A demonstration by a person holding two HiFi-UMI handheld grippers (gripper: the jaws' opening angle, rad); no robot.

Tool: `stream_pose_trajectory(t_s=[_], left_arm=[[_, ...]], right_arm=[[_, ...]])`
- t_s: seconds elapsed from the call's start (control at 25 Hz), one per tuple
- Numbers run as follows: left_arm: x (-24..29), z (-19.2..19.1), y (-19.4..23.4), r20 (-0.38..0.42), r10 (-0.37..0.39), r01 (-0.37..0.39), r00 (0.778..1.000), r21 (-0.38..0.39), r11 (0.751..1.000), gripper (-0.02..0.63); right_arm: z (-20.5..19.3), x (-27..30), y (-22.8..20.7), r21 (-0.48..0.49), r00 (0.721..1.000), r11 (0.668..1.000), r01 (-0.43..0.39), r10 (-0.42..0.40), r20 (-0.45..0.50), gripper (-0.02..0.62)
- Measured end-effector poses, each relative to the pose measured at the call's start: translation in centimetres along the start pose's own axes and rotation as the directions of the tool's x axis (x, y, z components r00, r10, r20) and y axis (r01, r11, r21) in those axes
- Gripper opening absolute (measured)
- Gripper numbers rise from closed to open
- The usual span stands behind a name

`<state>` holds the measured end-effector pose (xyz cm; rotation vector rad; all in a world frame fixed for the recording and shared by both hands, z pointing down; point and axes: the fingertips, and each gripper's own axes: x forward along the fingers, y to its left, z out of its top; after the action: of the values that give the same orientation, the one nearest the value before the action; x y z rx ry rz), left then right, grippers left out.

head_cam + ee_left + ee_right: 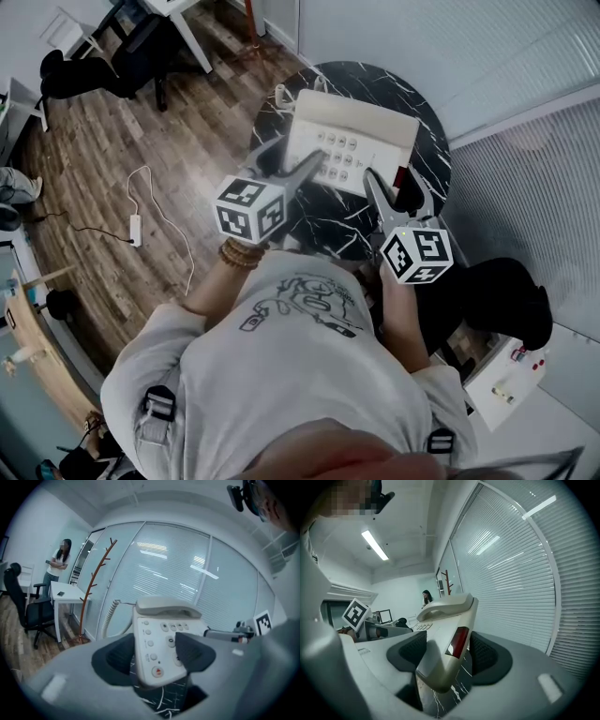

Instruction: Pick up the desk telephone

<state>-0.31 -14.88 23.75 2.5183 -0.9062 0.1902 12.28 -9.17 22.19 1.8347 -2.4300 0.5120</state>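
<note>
Beige phone [352, 141] over the far half of the round black marble desk [328, 225], keypad up, handset [166, 606] in its cradle at the far end; resting or just lifted, cannot tell. Coiled cord [110, 616] off the phone's far-left corner. Left tool [292, 165] pinching the phone's near-left corner, one pad on the keypad face, the other at the left edge. Right tool [392, 192] pinching the phone's near-right edge, pads close on either side of it, beside a dark red panel [458, 641] on that edge. Marker cubes nearer the person than the phone, left cube [249, 208] and right cube [416, 253]. Left of the phone, wooden floor [112, 141] with a white cable [155, 206]. Beyond the phone, a glass wall with blinds [159, 573]. Far left of the phone, a coat stand [93, 583], a white table [65, 592] and a standing person [58, 562].
</note>
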Motion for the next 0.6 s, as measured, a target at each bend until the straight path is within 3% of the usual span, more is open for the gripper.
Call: stream_pose_trajectory(t_s=[0.6], left_arm=[[1.5, -0.4, -0.6, -0.007, 0.0, 0.0, 1.0, -0.001, 1.0, 0.273]], right_arm=[[-0.2, -0.1, -1.6, 0.01, 1.0, 1.0, 0.005, -0.005, 0.006, 0.291]])
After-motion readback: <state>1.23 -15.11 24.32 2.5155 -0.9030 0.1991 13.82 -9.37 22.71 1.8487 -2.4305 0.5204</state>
